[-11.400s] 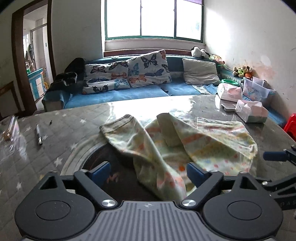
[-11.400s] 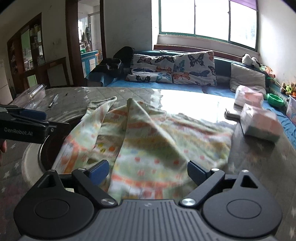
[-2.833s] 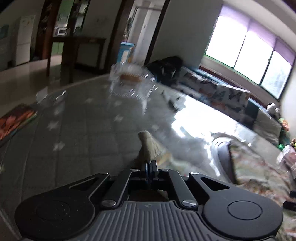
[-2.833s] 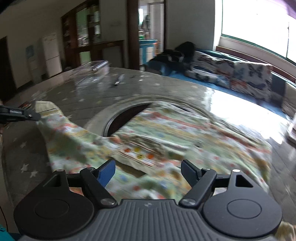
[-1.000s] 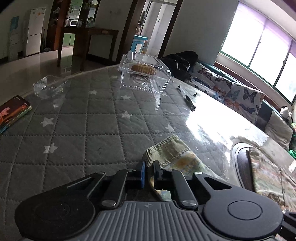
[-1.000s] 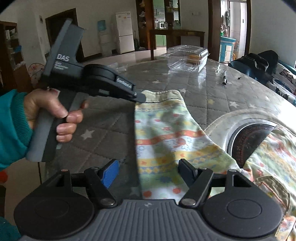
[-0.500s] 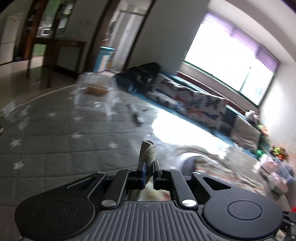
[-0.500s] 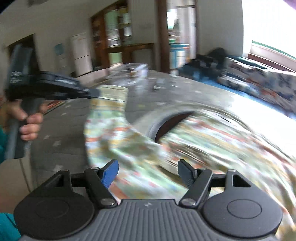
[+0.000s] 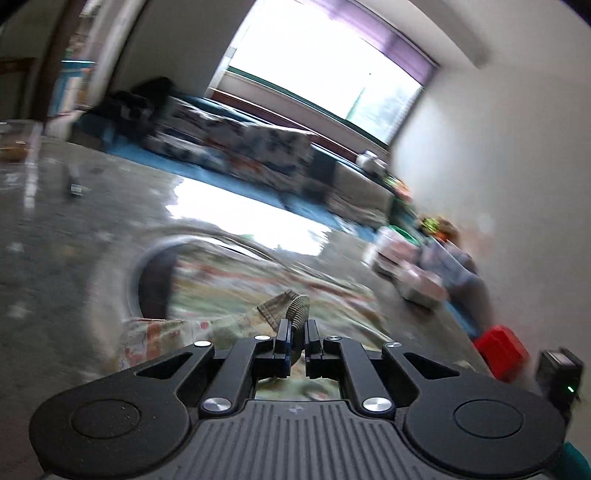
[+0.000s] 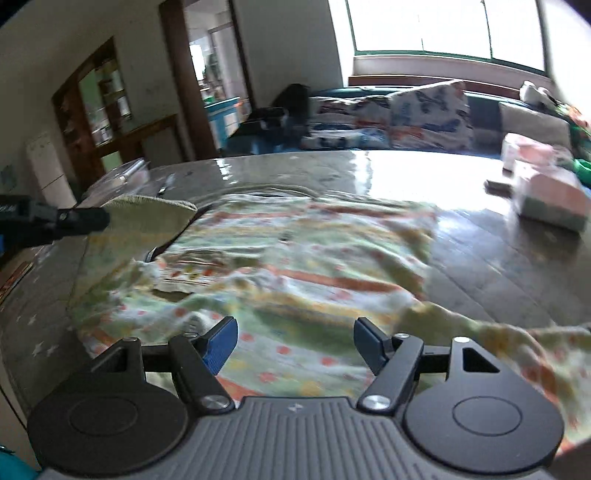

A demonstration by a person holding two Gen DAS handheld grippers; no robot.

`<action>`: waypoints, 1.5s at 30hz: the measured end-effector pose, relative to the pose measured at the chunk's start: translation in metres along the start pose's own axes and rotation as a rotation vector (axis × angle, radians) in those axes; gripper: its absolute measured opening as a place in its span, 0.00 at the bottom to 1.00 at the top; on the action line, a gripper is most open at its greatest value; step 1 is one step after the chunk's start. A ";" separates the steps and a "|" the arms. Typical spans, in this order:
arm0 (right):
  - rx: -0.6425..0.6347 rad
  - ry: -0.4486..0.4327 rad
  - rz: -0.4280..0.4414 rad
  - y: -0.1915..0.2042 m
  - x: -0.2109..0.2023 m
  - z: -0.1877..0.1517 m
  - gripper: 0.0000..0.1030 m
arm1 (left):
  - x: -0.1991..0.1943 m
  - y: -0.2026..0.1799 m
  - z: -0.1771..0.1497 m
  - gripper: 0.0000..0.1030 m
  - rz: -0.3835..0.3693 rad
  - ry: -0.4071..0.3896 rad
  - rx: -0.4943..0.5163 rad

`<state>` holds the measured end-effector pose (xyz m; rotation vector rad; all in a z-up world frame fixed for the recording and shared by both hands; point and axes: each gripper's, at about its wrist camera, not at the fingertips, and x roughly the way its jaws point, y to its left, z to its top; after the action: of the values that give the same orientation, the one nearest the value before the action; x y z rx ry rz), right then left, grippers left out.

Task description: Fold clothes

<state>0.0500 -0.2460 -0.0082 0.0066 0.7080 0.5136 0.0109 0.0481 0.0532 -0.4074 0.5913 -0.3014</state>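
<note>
Garment blurred, its cuff between left gripper fingers.

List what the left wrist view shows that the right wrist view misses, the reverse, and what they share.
Left wrist only: the left gripper seen from behind, shut on the ribbed cuff, and a red object by the wall.

Right wrist only: the right gripper, open and empty, hovering over the garment, and the doorway to another room.

Both: the patterned garment, the cuff lifted off the table, the sofa, the window and the tissue pack. Both views are motion-blurred.
</note>
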 end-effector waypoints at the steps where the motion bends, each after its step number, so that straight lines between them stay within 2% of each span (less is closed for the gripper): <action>1: 0.012 -0.003 -0.007 -0.003 -0.001 -0.002 0.69 | 0.005 -0.007 -0.003 0.07 -0.022 0.010 0.008; 5: 0.065 -0.019 -0.017 -0.017 -0.006 -0.004 0.67 | 0.022 -0.029 -0.014 0.07 -0.092 0.064 0.057; 11: 0.113 -0.021 -0.004 -0.024 -0.006 -0.003 0.62 | 0.044 -0.046 -0.043 0.11 -0.134 0.176 0.127; 12: 0.121 -0.018 0.005 -0.023 -0.006 -0.002 0.62 | 0.045 -0.048 -0.047 0.13 -0.141 0.192 0.140; 16: 0.129 -0.001 0.028 -0.015 -0.002 0.001 0.60 | 0.042 -0.051 -0.057 0.43 -0.145 0.222 0.183; 18: 0.132 0.016 0.045 -0.011 0.003 0.001 0.57 | 0.037 -0.047 -0.057 0.47 -0.137 0.213 0.197; 22: 0.116 0.061 0.078 0.002 0.020 -0.002 0.52 | 0.027 -0.028 -0.044 0.57 -0.074 0.165 0.173; 28: 0.089 0.088 0.090 0.016 0.038 -0.003 0.46 | 0.019 0.018 -0.026 0.60 0.096 0.117 0.102; 33: 0.059 0.097 0.073 0.023 0.043 -0.001 0.24 | 0.015 0.045 -0.022 0.65 0.195 0.096 0.069; 34: 0.053 0.095 0.066 0.024 0.043 -0.001 0.14 | 0.015 0.049 -0.022 0.65 0.210 0.095 0.066; 37: 0.045 0.079 0.042 0.026 0.040 0.001 0.04 | 0.013 0.059 -0.022 0.65 0.251 0.090 0.057; 43: 0.037 0.005 -0.016 0.022 0.019 0.018 0.02 | 0.014 0.068 -0.023 0.66 0.288 0.090 0.062; 45: 0.074 0.017 0.004 0.016 0.021 0.018 0.03 | 0.014 0.071 -0.023 0.66 0.292 0.089 0.057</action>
<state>0.0668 -0.2196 -0.0046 0.0729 0.7433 0.4911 0.0195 0.0985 -0.0031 -0.2493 0.7184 -0.0560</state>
